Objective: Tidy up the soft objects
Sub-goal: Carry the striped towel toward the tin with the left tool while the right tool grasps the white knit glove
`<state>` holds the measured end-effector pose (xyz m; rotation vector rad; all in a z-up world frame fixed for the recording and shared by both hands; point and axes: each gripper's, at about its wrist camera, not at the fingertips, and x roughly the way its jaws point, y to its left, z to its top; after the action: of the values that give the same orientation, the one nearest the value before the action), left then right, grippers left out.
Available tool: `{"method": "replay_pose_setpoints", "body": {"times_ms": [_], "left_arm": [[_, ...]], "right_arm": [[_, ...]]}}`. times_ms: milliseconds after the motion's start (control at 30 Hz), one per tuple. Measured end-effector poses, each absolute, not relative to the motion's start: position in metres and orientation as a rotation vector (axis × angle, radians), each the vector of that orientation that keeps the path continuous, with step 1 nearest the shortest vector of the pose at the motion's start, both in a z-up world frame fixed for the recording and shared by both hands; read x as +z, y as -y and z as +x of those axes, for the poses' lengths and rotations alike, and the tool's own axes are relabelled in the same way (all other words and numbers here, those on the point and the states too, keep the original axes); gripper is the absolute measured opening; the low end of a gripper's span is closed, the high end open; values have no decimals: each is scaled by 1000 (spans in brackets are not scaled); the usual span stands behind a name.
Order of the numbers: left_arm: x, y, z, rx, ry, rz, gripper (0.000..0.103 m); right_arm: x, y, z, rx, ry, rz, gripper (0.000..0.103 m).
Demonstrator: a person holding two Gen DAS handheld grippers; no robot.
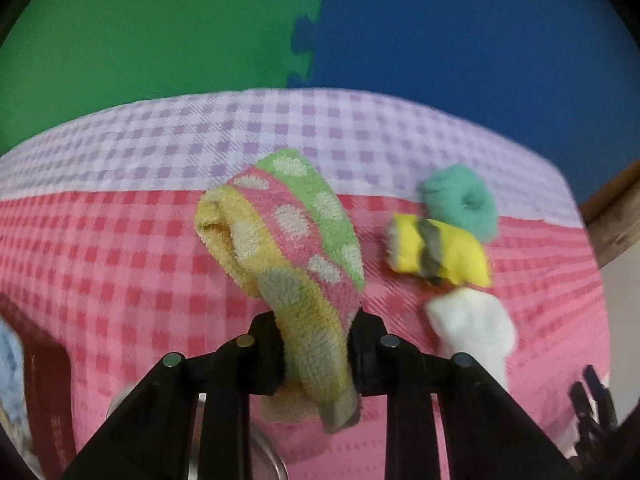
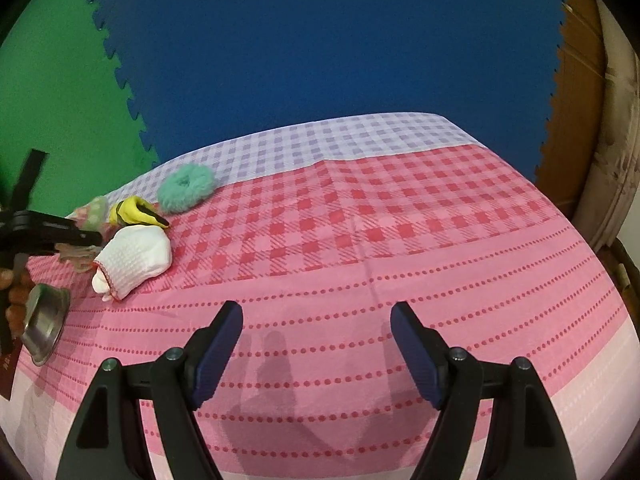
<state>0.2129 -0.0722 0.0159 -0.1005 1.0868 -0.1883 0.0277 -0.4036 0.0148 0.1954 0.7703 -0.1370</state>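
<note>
Grip on the polka-dot towel (image 1: 288, 240) is made by the left gripper (image 1: 316, 344), jaws clamped on the bunched yellow end, most of the cloth standing up beyond the fingers over the checked tablecloth (image 1: 120, 248). Best handled by a clean lift before any sideways travel, so the trailing end below the jaws is not dragged. The steel bowl (image 2: 44, 328) is judged a likely drop spot, though that cannot be confirmed. 3 other soft items are seen right of the towel: teal scrunchie (image 1: 460, 200) farthest, yellow piece (image 1: 440, 252) nearer, white sock (image 1: 472, 324) nearest, all close together. The left gripper is pitched steeply down at the cloth. The right gripper (image 2: 316, 344) is held well right of the towel, jaws apart, nothing between them, angled down over bare tablecloth.
</note>
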Motion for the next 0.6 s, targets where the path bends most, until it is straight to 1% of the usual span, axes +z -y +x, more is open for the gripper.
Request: {"method": "replay_pose_setpoints", "body": {"times_ms": [167, 467, 600], "left_arm": [[45, 59, 167, -200, -1022, -105, 23], [83, 20, 131, -158, -962, -143, 25], [93, 4, 114, -140, -939, -169, 25]], "right_arm": [[14, 404, 29, -140, -780, 195, 78], [4, 395, 44, -135, -879, 152, 78], [10, 382, 50, 11, -907, 301, 78]]}}
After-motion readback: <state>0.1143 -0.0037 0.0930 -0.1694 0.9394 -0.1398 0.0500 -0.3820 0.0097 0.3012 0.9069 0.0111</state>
